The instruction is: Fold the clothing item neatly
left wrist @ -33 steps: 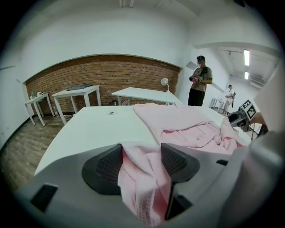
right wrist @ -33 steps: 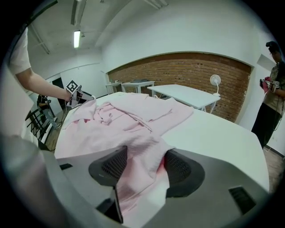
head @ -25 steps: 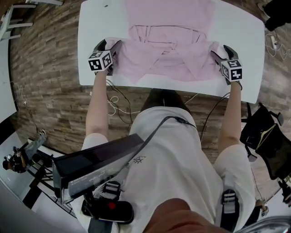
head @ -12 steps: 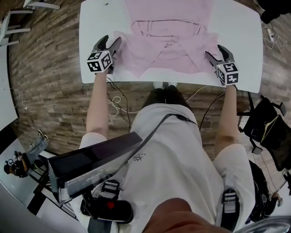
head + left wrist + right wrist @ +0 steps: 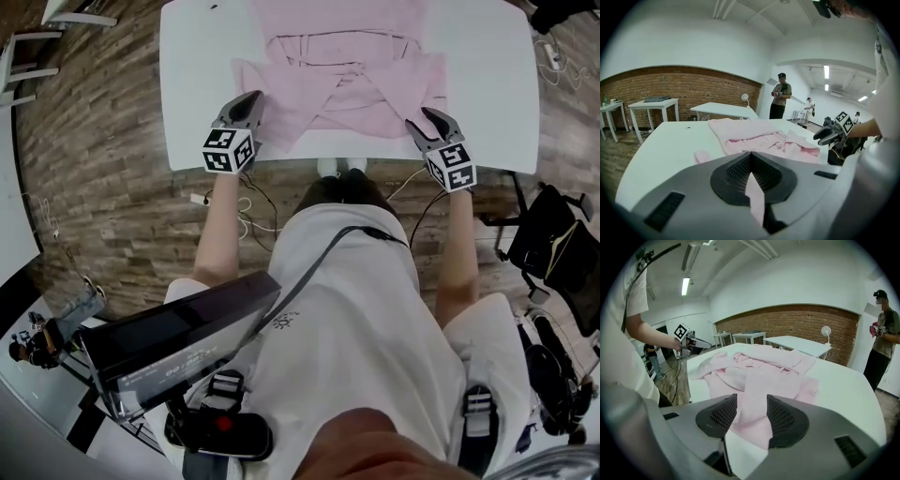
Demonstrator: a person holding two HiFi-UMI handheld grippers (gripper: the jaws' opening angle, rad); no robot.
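Pink garment [image 5: 342, 80] sits crumpled on the white table [image 5: 192, 84], top centre of the head view, loosely bunched with its near edge close to the table's lower rim. The left gripper [image 5: 249, 99] is in at the garment's left edge. Its own view settles it: the left gripper [image 5: 752, 178] has its jaws clamped together, with a thin strip of the pink garment [image 5: 754, 136] pinched between the dark ribbed pads [image 5: 736, 171]. Over at the lower right of the cloth, near the table edge, is the right gripper [image 5: 418, 118]. Seen from its own camera, the right gripper [image 5: 752, 413] has just been closing its jaws, yet they stand apart. A band of the pink garment [image 5: 764, 369] runs up between them, not visibly squeezed. Any writing? Only black-and-white square patterns on the left marker cube [image 5: 229, 150] and the right marker cube [image 5: 450, 167]. There is also a small dark emblem [image 5: 286, 326] on the person's white shirt, too small to read.
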